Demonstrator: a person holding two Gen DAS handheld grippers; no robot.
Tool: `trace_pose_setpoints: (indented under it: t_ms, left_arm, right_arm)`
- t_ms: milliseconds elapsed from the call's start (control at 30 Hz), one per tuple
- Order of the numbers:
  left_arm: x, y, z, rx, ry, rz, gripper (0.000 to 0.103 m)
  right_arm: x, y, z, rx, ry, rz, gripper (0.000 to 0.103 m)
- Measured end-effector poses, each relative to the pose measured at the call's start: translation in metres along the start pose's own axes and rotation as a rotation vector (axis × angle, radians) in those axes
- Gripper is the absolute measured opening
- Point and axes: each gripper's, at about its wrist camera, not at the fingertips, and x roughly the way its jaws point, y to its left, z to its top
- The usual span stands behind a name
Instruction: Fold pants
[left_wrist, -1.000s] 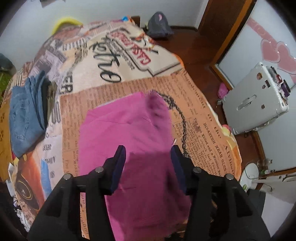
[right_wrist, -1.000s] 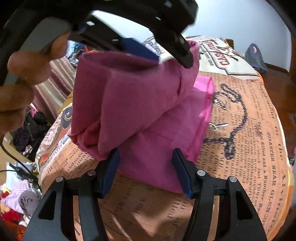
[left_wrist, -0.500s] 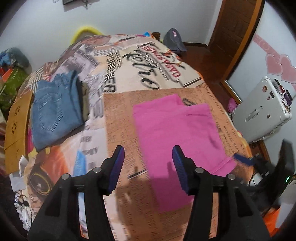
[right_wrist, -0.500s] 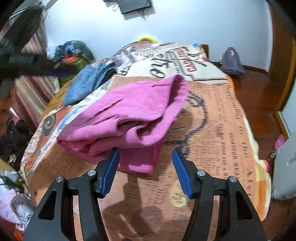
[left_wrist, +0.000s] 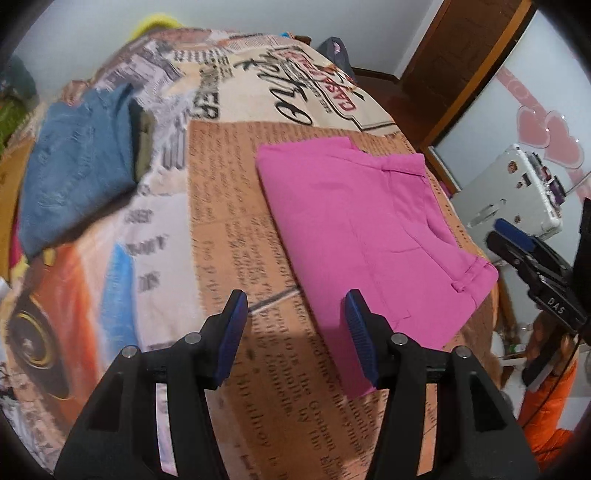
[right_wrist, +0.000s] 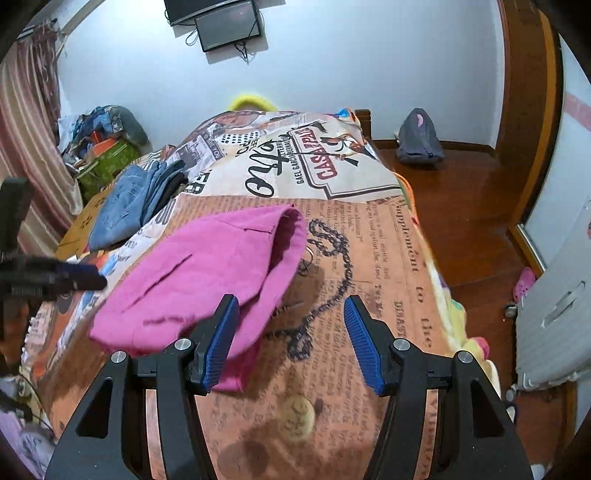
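Note:
The pink pants (left_wrist: 369, 229) lie folded in a rough rectangle on the printed bed cover (left_wrist: 229, 206). My left gripper (left_wrist: 294, 301) hovers open over the cover at the pants' near left edge, with nothing between its blue pads. From the right wrist view the pants (right_wrist: 199, 273) look bulged and loosely layered. My right gripper (right_wrist: 290, 304) hangs open just off their near right corner, its left pad in front of the cloth without gripping it. Each gripper shows in the other's view: the right gripper (left_wrist: 513, 236), the left gripper (right_wrist: 85, 277).
A stack of folded jeans (left_wrist: 74, 177) (right_wrist: 125, 203) sits on the bed's left side. A white suitcase (left_wrist: 513, 192) (right_wrist: 554, 314) stands on the wooden floor to the right of the bed. A dark bag (right_wrist: 419, 140) lies by the far wall. Clutter (right_wrist: 99, 140) is piled at the far left.
My left gripper has let go of the raised pink fold and swung off to the left. The pants have dropped onto the bed as a folded stack. The right gripper has drawn back and tilted up.

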Motion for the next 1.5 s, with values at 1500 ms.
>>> trace_pose_setpoints:
  t_ms: [1500]
  left_arm:
    - [-0.079,0.055,-0.057,-0.017,-0.133,0.099,0.030]
  right_arm:
    - [0.009,0.085,-0.024,-0.148,0.115,0.183,0.054]
